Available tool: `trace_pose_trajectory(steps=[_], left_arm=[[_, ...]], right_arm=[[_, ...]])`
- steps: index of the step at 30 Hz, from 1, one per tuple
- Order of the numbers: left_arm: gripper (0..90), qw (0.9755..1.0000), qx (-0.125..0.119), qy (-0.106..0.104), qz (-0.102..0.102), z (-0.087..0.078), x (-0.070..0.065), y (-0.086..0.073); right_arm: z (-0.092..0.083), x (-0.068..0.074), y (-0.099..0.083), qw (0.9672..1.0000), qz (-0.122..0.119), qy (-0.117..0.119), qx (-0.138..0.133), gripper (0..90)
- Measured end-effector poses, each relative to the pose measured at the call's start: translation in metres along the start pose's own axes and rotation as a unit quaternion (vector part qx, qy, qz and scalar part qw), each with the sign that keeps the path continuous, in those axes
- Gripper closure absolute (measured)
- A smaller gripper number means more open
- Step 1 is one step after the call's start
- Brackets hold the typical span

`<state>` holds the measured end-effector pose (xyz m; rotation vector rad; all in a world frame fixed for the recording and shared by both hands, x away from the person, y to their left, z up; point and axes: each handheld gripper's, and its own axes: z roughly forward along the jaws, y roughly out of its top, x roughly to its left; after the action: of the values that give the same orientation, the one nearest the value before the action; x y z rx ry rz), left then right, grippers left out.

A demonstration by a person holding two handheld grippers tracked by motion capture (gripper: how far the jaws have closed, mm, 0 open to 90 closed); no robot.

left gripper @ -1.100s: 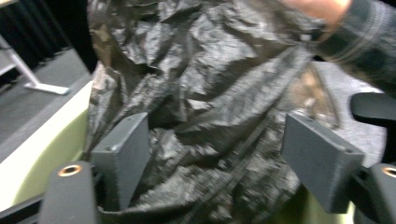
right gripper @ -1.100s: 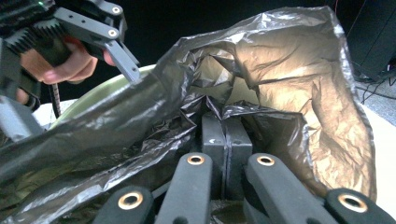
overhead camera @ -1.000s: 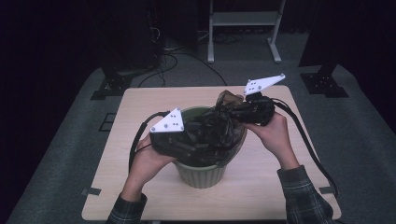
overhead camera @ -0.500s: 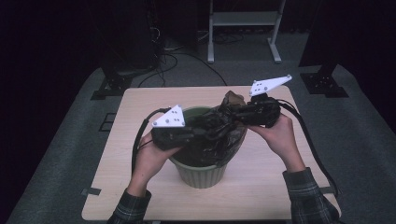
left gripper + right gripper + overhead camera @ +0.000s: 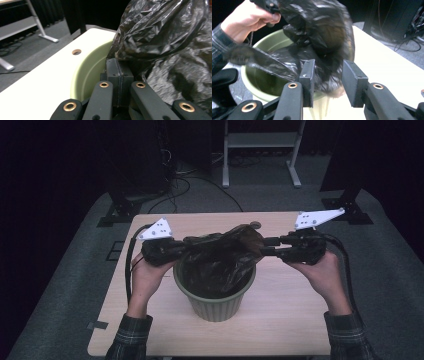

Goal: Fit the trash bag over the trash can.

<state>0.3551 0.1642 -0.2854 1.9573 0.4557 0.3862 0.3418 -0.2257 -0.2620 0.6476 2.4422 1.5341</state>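
Black plastic bin liner [image 5: 222, 257]: crumpled, glossy, stretched across the mouth of a green waste bin [image 5: 215, 302] that stands mid-counter [image 5: 280, 320], part of the film sagging inside the bin, part bunched above its rim. No other contents can be made out in the bin.

Left gripper [image 5: 119, 75]: fingers closed tight on a fold of the liner at the bin's near-left rim, evidently to anchor that side while the mouth is spread.

Right gripper [image 5: 329, 82]: fingers [image 5: 308, 75] have just been opening; they stand apart with liner film loose between them, not pressed. Judged: a release or re-grip on the right edge, so the liner can be drawn over the rim.

Hands pulled well apart, keeping the film taut.
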Motion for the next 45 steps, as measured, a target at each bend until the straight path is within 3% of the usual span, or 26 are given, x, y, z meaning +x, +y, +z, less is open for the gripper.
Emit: trace_pose_trajectory(steps=[7, 11, 17, 21, 24, 28, 30, 32, 36, 41, 45], left_arm=[[89.8, 1.0, -0.001, 0.002, -0.006, -0.011, 0.006, -0.005], [89.8, 1.0, 0.001, 0.004, -0.008, -0.011, 0.008, -0.007], [89.8, 1.0, 0.0, 0.002, -0.01, -0.011, 0.009, -0.008], [89.8, 0.9999, -0.001, 0.002, -0.011, -0.012, 0.01, -0.009], [89.8, 0.9999, -0.002, 0.003, -0.014, -0.012, 0.011, -0.01], [88.7, 0.9999, 0.003, 0.002, -0.013, -0.004, 0.011, -0.01], [74.5, 0.9997, 0.007, 0.012, -0.021, -0.001, 0.013, -0.01], [65.4, 0.9993, -0.004, 0.019, -0.03, -0.005, 0.014, -0.011], [44.5, 0.9982, -0.023, 0.04, -0.038, -0.027, 0.009, -0.012], [40.2, 0.9983, -0.032, 0.046, -0.02, -0.052, -0.007, -0.013], [40.1, 0.9988, -0.029, 0.034, -0.018, -0.062, -0.013, -0.014]], right_arm=[[-0.008, -0.012, 0.003, 0.9995, 0.013, -0.019, -0.023, 63.1], [-0.006, -0.014, 0.006, 0.9992, 0.016, -0.012, -0.034, 63.1], [0.003, -0.014, 0.007, 0.9994, 0.017, 0.001, -0.029, 62.9], [0.016, -0.012, 0.004, 0.9998, 0.017, 0.009, -0.01, 62.1], [0.027, -0.01, 0.001, 0.9995, 0.021, 0.022, -0.001, 65.3], [0.048, -0.002, 0.0, 0.9986, 0.006, 0.051, 0.012, 86.6], [0.056, 0.003, 0.002, 0.9984, -0.001, 0.05, 0.028, 89.4], [0.059, 0.005, 0.002, 0.9984, -0.005, 0.042, 0.039, 89.6], [0.052, -0.001, 0.002, 0.999, 0.005, 0.02, 0.04, 89.7], [0.045, -0.005, 0.003, 0.9992, 0.015, 0.008, 0.037, 89.7], [0.045, -0.011, 0.001, 0.9986, 0.024, -0.008, 0.046, 89.7]])
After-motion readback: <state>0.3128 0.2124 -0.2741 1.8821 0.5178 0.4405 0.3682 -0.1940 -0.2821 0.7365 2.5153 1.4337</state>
